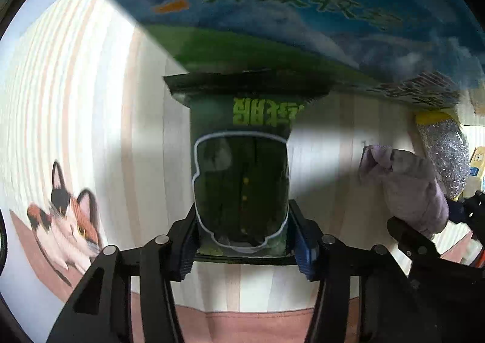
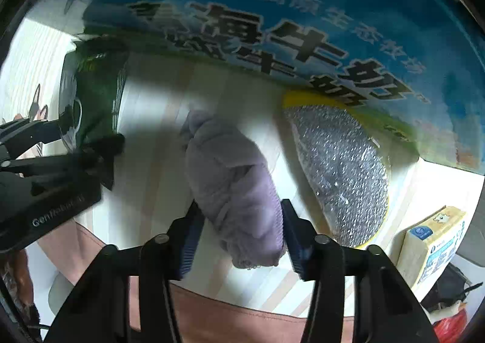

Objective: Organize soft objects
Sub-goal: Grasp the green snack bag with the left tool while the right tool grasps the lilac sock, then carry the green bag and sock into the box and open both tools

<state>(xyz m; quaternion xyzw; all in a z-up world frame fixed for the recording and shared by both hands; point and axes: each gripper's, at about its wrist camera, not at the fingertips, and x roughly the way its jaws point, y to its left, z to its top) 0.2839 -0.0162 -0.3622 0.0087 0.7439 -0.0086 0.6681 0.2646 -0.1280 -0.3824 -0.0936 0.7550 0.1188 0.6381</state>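
A dark green snack packet (image 1: 241, 179) with a clear window lies on the striped cat-print mat (image 1: 75, 118). My left gripper (image 1: 244, 240) points down over it, and its blue pads (image 1: 186, 247) press on the packet's two sides. In the right wrist view this packet (image 2: 94, 91) and the left gripper (image 2: 91, 146) show at the left. A rolled lilac cloth (image 2: 233, 182) lies in the middle of the mat, with my right gripper (image 2: 239, 237) shut on its near end. The cloth (image 1: 406, 182) also shows at the right of the left wrist view.
A big blue carton (image 2: 272, 24) with printed characters stands along the far side. A silver scouring pad with a yellow rim (image 2: 342, 170) lies right of the cloth. A pale yellow tissue pack (image 2: 430, 243) stands at the far right. The mat's pink border (image 2: 230, 318) runs nearest me.
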